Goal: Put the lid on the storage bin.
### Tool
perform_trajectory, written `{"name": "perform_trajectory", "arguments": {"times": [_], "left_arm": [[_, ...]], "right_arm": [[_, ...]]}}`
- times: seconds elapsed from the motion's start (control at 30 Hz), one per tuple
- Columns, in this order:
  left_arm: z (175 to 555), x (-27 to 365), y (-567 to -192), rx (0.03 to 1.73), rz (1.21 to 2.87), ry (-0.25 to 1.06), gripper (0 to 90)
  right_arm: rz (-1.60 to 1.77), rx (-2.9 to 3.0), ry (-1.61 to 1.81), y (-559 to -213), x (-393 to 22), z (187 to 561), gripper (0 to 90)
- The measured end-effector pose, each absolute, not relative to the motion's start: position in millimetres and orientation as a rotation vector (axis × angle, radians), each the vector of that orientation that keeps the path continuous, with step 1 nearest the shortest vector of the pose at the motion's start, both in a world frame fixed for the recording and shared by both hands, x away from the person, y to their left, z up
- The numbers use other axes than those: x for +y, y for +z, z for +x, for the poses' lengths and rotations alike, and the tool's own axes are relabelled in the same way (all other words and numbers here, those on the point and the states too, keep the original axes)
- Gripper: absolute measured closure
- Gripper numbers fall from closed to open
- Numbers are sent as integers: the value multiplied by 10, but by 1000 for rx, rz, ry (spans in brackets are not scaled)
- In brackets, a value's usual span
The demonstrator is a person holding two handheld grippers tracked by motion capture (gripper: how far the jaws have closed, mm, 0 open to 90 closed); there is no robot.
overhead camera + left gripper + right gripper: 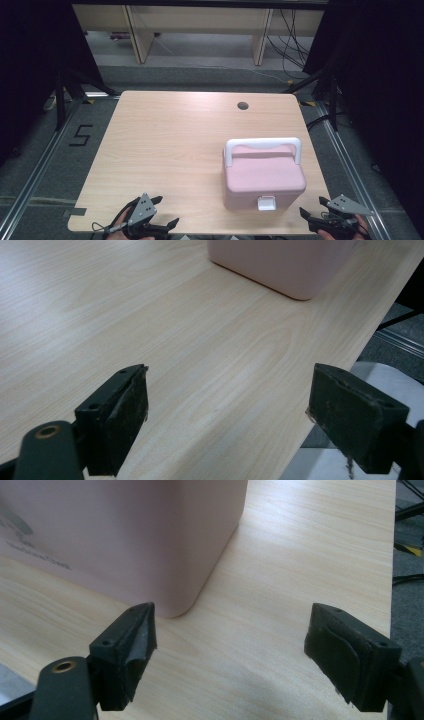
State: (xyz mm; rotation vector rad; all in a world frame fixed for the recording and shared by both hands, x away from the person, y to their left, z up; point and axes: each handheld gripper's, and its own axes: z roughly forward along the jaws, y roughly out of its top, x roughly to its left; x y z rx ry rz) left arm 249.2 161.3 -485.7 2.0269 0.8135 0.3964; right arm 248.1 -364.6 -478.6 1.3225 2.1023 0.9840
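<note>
**Pink box waited between two open grippers**

Pink plastic, rounded at the corners, made up the lidded storage box (263, 177) that stood on the right half of the pale wooden table (170, 145), close to the near edge. Its white carrying handle (262, 146) lay folded back over the lid, and a small white latch (266, 203) sat closed on the side that faced the person.

The left gripper (161, 216) hung over the near left corner of the table, well apart from the box, its jaws spread wide with nothing between them. In the left gripper view the same tool (227, 410) looked across bare wood toward a lower corner of the box (285, 265) farther off.

The right gripper (312, 214) hovered at the near right corner, just beside the box and not touching it. Its jaws too were released and empty; in the right gripper view (230, 645) the box's pink wall (125, 535) rose near the left-hand jaw, some faint printed lettering on it too blurred to read
</note>
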Motion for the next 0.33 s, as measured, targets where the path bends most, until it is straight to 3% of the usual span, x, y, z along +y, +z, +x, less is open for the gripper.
{"name": "perform_trajectory", "arguments": {"times": [0.33], "left_arm": [[2498,1628,-4853,804,2048,401,156]], "right_arm": [[1314,2102,982,-4790,-3647,2483,208]]}}
